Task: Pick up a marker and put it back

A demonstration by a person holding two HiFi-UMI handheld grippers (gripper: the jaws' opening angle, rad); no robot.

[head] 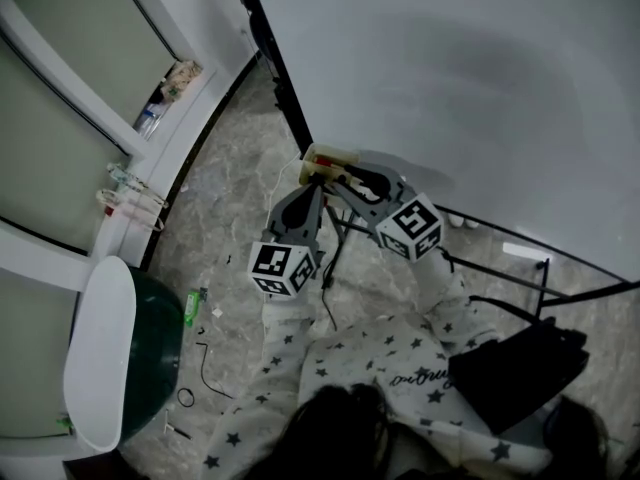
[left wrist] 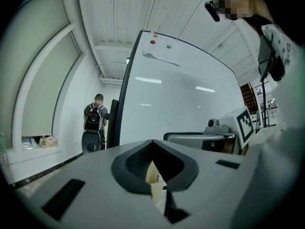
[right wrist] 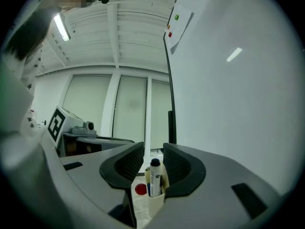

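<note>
Marker: white barrel, black cap, standing upright in a small cream holder, low centre of the right gripper view. A red cap shows in the same holder, just left of the marker.

Right tool: jaws spread apart, one ribbed pad on each side of the marker. Neither pad presses on it, and a gap is visible on both sides. Nothing is gripped.

Left tool: jaws drawn together, with a cream edge of the holder pinched between the pads.

Head view: the holder sits at frame centre, against the lower edge of the whiteboard, which fills the upper right. Both tools converge on it from below. The marker cubes of the two tools lie lower, left of centre and right of centre. Star-print sleeves run down to the bottom edge.

Surroundings:
- Marbled floor runs through the middle left, with scattered litter.
- A dark green bin with a white lid stands at lower left.
- A black bag lies at lower right.
- In the left gripper view, red and green magnets sit on the board's top, and a person with a backpack stands at far left.
</note>
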